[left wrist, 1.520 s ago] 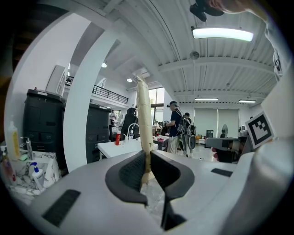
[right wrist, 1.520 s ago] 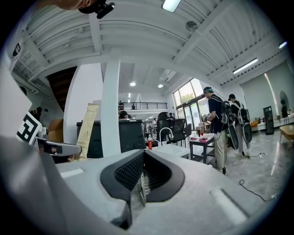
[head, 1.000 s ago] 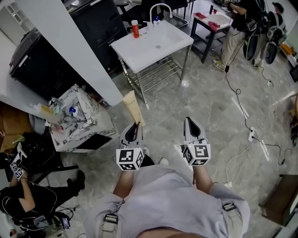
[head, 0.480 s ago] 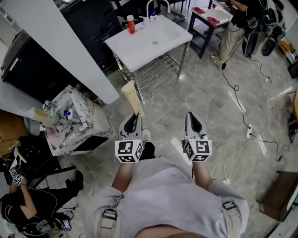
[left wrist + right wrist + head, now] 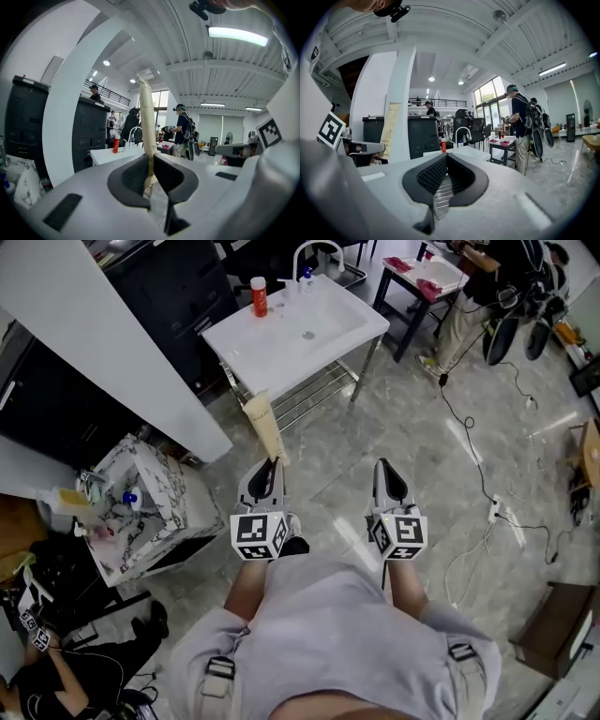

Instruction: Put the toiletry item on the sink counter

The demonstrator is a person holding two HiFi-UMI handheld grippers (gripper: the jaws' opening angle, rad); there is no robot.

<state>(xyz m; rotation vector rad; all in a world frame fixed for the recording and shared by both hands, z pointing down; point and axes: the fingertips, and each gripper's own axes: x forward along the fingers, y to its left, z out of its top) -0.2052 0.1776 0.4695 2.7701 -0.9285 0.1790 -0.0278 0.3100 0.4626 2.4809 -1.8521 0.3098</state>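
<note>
A tall cream toothpaste tube (image 5: 264, 427) stands up from my left gripper (image 5: 273, 465), whose jaws are shut on its lower end; in the left gripper view the tube (image 5: 146, 123) rises between the pads. My right gripper (image 5: 383, 465) is shut with nothing in it, its jaws meeting in the right gripper view (image 5: 446, 157). Ahead stands the white sink counter (image 5: 281, 338) with a chrome tap (image 5: 314, 253) and a red bottle (image 5: 259, 296) at its back edge. The counter (image 5: 115, 153) is some way in front of both grippers.
A marble-patterned box (image 5: 141, 512) with small items lies at the left beside a white slanted panel (image 5: 103, 329). A person (image 5: 473, 287) stands at a small table (image 5: 427, 273) beyond the sink. Cables (image 5: 478, 456) trail over the grey floor at the right.
Both grippers have moved forward toward the sink counter, which now looks nearer and larger. The marble box has slid back to the left. The tube stays held in the left gripper.
</note>
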